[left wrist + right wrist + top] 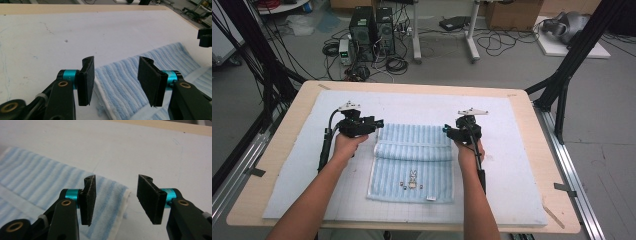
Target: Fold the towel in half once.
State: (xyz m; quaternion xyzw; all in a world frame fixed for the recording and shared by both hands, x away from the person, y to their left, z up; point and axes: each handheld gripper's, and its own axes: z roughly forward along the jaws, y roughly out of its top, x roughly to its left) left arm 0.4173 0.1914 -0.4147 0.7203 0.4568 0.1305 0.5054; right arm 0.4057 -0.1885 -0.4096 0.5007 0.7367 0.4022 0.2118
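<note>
At far towel point(414, 162) corners: left gripper point(115, 80), right gripper point(116, 200) jaws spread wide, straddling edge, gripping nothing.

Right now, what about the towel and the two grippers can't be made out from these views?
- Towel: small rabbit print and corner tag, too small to read in the high view.
- Under the towel's folded flap: hidden by the fold.
- Left gripper, right gripper: open, but height above the cloth is unclear.
</note>
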